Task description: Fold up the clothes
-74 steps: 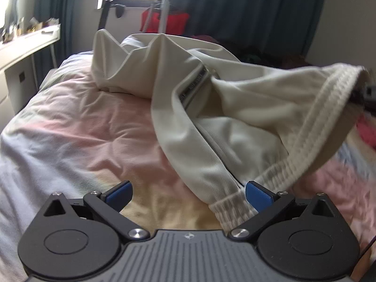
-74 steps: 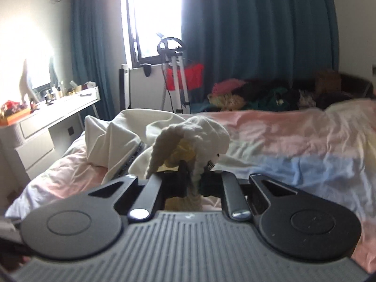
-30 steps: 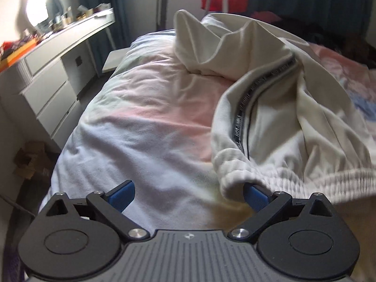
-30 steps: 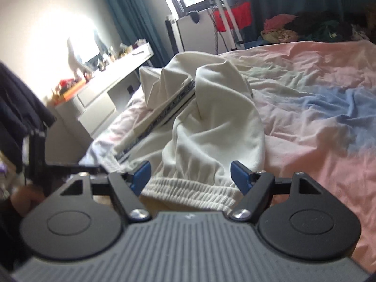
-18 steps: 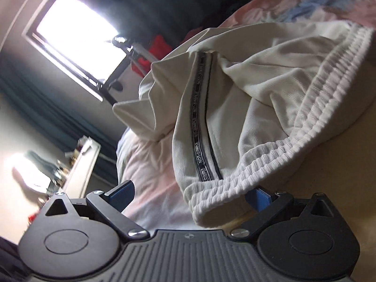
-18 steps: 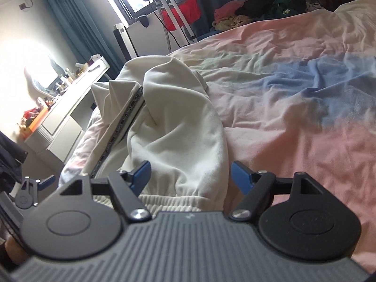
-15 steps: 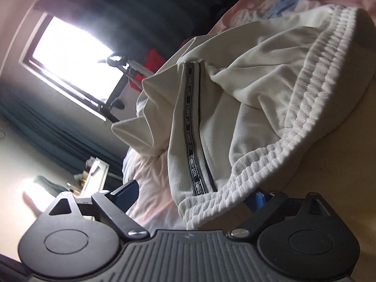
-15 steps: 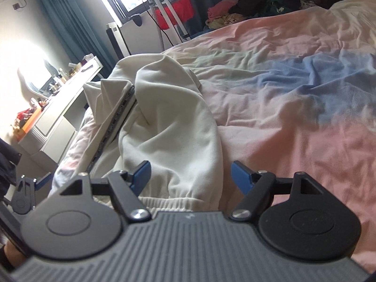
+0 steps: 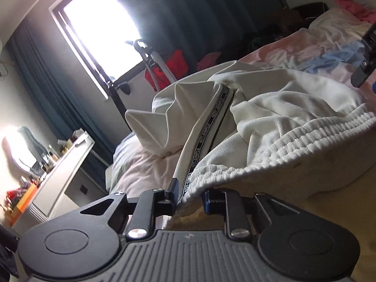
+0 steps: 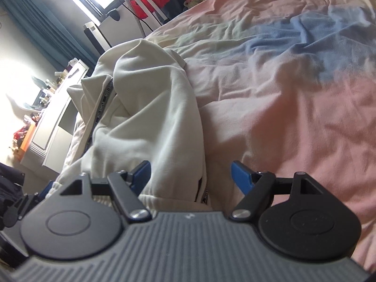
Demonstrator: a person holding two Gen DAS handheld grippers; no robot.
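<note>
Closing on the ribbed elastic waistband [image 9: 270,150] is the change that matters: the left gripper [image 9: 188,196], whose blue-padded fingers stood wide apart on either side of that hem half a second ago, now has them drawn in and pinching the waistband's end, right where the black-and-white lettered side stripe [image 9: 206,136] runs into it. The right gripper [image 10: 190,174] has not followed; its fingers are spread as wide as they were a second ago, with the cloth lying between them and nothing caught. It let go of a bunched piece of the same garment some two seconds back.

The cream-white ribbed track trousers [image 10: 150,108] lie crumpled on the pastel pink-and-blue bedsheet [image 10: 293,82], waistband toward both grippers, the legs heaped toward the side of the sheet nearest the white dresser [image 10: 54,117]. One leg stands up in a stiff peak beyond the stripe, and the cloth is neither flat nor squared.

My judgement is that one waist corner is now secured and the other is not. Before any clean fold, the free gripper would need a hold on the waistband's far end, so the trousers can be pulled taut and laid flat on the sheet. With only one corner held, a lift would likely drag the heap sideways.
</note>
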